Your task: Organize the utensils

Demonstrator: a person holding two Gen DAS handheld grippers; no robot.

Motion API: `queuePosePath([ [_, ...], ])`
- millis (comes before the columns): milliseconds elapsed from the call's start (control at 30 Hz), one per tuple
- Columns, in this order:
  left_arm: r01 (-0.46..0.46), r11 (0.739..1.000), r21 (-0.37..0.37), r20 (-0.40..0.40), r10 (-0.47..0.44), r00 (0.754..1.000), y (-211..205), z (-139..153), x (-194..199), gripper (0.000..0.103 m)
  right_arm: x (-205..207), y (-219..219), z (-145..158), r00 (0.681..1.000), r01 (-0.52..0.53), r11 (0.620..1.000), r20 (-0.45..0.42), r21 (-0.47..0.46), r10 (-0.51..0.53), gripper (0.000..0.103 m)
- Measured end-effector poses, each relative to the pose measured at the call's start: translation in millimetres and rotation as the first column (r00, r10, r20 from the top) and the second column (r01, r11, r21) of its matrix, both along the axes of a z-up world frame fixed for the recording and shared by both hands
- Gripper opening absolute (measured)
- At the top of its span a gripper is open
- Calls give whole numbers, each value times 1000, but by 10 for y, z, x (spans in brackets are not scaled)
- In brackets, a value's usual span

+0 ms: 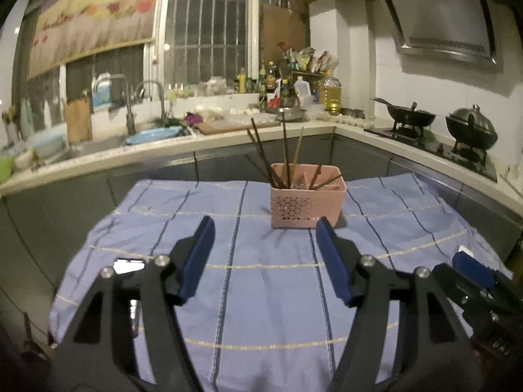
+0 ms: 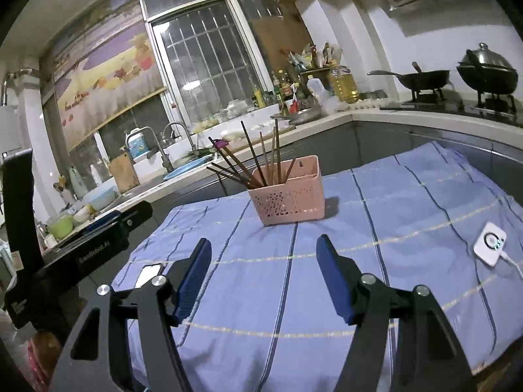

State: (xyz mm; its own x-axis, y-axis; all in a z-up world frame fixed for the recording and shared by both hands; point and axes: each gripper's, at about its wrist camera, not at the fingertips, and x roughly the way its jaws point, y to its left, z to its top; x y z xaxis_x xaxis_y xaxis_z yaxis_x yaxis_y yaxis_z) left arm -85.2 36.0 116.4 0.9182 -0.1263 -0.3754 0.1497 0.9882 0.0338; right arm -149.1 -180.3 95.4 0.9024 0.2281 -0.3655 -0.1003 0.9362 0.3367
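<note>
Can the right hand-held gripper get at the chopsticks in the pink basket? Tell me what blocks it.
Probably yes. The right hand-held gripper is open and empty, aimed at the basket, with only bare cloth between. The chopsticks stand well above the rim, and nothing seems to block them.

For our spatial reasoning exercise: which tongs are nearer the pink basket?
Left, slightly. Left tongs sit just before the basket, a tip overlapping its base; right tongs hang further back, cloth showing between.
</note>
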Motion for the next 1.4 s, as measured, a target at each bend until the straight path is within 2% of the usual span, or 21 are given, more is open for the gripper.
queuePosePath([
  [133,-15,1000,22,15,15,1000,-43,37,-202,67,-179,14,77,1000,29,1000,4,-8,-29,69],
  [333,-43,998,35,0,43,999,-70,21,-270,75,-240,1,55,999,-20,1000,-26,18,21,71],
  [567,-64,997,53,-12,65,998,-67,4,-87,81,-61,-58,35,998,-19,999,-55,33,20,71],
  [767,-76,997,34,-40,77,996,-12,-60,121,86,190,-60,-9,995,-37,998,-87,41,41,71],
  [1300,-133,990,43,-121,137,983,184,-337,572,86,602,91,-267,978,-97,995,-182,37,102,71],
  [1400,-127,991,41,-136,131,982,222,-376,610,92,649,151,-281,975,-110,993,-193,33,114,71],
])
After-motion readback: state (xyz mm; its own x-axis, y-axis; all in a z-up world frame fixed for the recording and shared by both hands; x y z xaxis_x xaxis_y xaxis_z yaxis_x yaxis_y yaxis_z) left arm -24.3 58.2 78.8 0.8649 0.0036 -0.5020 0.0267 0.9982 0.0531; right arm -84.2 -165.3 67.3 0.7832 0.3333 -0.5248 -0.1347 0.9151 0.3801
